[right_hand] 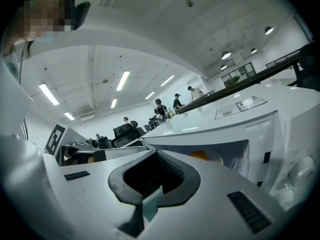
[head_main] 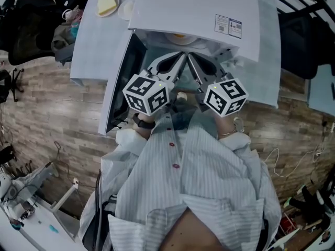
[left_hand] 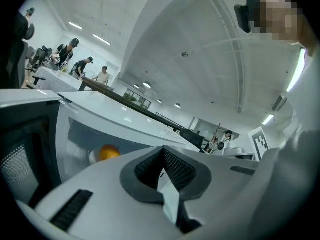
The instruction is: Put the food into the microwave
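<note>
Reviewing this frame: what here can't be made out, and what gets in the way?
- Orange food in the microwave: in the head view it is mostly hidden under the microwave's top. In the left gripper view the left gripper covers what it sits on.
- Label on the top: head view, print too small to read.
- Control panel: right gripper view, blurred at the picture's edge.

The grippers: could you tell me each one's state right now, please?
Left gripper: closed, holding nothing.
Right gripper: closed, holding nothing.
</note>
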Demonstrator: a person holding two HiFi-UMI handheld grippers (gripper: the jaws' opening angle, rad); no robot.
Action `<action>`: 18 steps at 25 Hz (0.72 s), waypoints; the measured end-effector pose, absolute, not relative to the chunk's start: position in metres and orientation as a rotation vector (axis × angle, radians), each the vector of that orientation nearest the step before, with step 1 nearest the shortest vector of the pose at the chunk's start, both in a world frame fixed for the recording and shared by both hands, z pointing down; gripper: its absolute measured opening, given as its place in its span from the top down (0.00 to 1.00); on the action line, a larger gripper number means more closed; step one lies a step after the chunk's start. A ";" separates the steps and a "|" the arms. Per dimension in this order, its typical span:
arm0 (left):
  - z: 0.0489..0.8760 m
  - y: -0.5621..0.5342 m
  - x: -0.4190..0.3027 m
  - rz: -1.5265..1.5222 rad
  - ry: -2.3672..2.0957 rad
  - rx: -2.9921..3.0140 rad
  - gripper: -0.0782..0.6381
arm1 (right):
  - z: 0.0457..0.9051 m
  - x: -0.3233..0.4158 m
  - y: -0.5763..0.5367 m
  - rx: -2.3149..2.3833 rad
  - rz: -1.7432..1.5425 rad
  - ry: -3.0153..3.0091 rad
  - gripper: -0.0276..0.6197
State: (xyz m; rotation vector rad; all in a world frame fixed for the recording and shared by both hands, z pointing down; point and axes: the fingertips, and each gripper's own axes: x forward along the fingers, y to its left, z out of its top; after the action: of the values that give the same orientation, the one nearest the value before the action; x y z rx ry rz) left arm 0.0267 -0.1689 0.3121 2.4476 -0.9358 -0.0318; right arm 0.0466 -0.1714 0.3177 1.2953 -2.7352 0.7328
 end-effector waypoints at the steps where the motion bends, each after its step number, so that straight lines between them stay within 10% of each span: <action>1: 0.312 -0.168 0.027 -0.031 -0.931 2.447 0.88 | 0.318 0.047 -0.170 1.293 0.736 -2.734 0.91; 18: 0.316 -0.162 0.029 -0.033 -0.906 2.431 0.88 | 0.322 0.048 -0.163 1.267 0.792 -2.744 0.91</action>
State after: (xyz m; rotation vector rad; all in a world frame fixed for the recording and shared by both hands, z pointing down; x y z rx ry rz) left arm 0.0287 -0.1621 0.3157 2.4310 -0.9064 -0.0327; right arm 0.0478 -0.1630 0.3215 1.2675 -2.7438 0.7918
